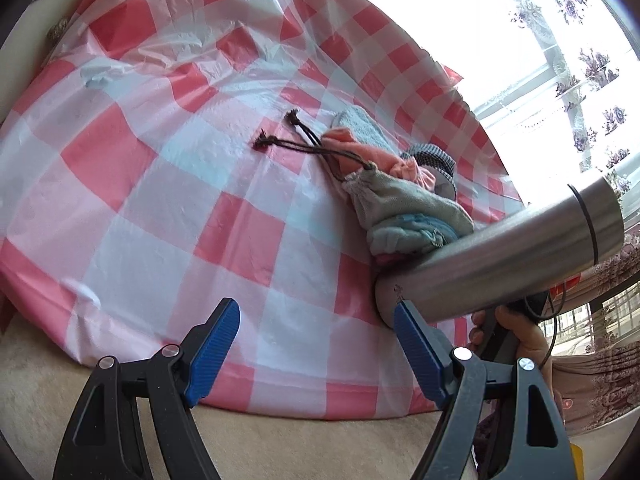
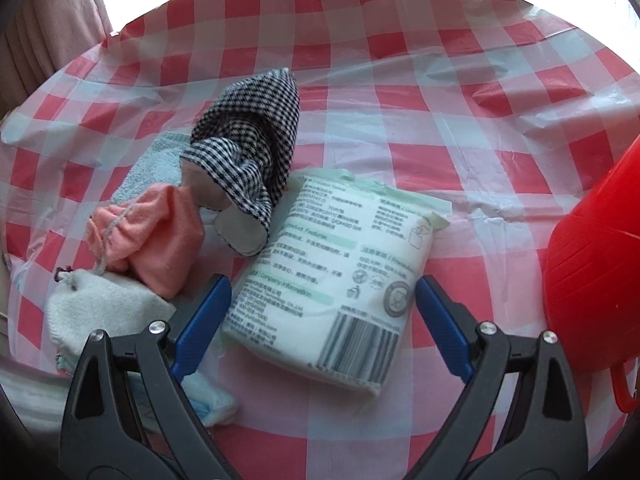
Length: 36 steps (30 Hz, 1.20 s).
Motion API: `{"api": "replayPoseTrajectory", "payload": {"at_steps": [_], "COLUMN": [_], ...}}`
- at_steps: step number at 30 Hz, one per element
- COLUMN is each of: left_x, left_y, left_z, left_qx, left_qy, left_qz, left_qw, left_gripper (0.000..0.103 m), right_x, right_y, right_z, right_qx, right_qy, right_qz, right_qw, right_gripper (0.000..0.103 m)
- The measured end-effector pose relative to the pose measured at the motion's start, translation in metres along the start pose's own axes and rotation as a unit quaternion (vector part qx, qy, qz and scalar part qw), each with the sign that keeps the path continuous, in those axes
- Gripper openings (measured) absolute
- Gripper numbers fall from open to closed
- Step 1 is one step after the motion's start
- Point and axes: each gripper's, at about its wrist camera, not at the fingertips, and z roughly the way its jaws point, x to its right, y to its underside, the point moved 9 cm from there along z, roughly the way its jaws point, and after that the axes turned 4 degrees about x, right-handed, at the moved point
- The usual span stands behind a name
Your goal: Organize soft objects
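Note:
A white soft tissue pack (image 2: 340, 280) with printed text lies on the red-and-white checked tablecloth (image 2: 440, 128). My right gripper (image 2: 322, 316) is open, its blue pads either side of the pack's near end. Left of it lie a black-and-white checked slipper pair (image 2: 248, 136), a pink pouch (image 2: 156, 232), a grey drawstring pouch (image 2: 100, 308) and a light blue towel (image 2: 152, 160). In the left wrist view my left gripper (image 1: 316, 344) is open and empty above the near table edge; the grey pouch (image 1: 404, 200) and pink pouch (image 1: 360, 152) lie ahead to the right.
A red plastic basket (image 2: 592, 272) stands at the right edge of the right wrist view. A metal cylinder (image 1: 500, 256) on the other hand-held gripper crosses the right of the left wrist view. Light blue cloth (image 2: 208, 396) lies under my right gripper's left finger.

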Motion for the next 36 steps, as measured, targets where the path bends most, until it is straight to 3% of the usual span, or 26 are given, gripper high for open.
{"api": "replayPoseTrajectory", "payload": {"at_steps": [8, 15, 20, 27, 36], "left_x": [-0.002, 0.048, 0.108, 0.167, 0.194], "left_y": [-0.06, -0.125, -0.151, -0.141, -0.118], "left_z": [0.017, 0.052, 0.104, 0.178, 0.245], "left_qx": [0.021, 0.015, -0.033, -0.131, -0.224], "left_qy": [-0.004, 0.028, 0.069, 0.12, 0.094], "left_qz": [0.016, 0.088, 0.155, 0.195, 0.24], "left_qw": [0.9996, 0.9956, 0.9849, 0.9645, 0.94], "left_gripper": [0.08, 0.08, 0.08, 0.081, 0.082], "right_x": [-0.001, 0.004, 0.009, 0.02, 0.019], "right_y": [0.004, 0.007, 0.009, 0.012, 0.014], "right_z": [0.005, 0.0, -0.003, -0.006, -0.007], "right_qx": [0.006, 0.018, 0.021, 0.023, 0.028], "right_qy": [-0.008, -0.017, -0.014, -0.017, -0.012], "right_qz": [-0.004, 0.002, 0.0, 0.009, -0.002], "right_qw": [1.0, 1.0, 1.0, 1.0, 1.0], "right_gripper": [0.091, 0.085, 0.085, 0.085, 0.084]}}
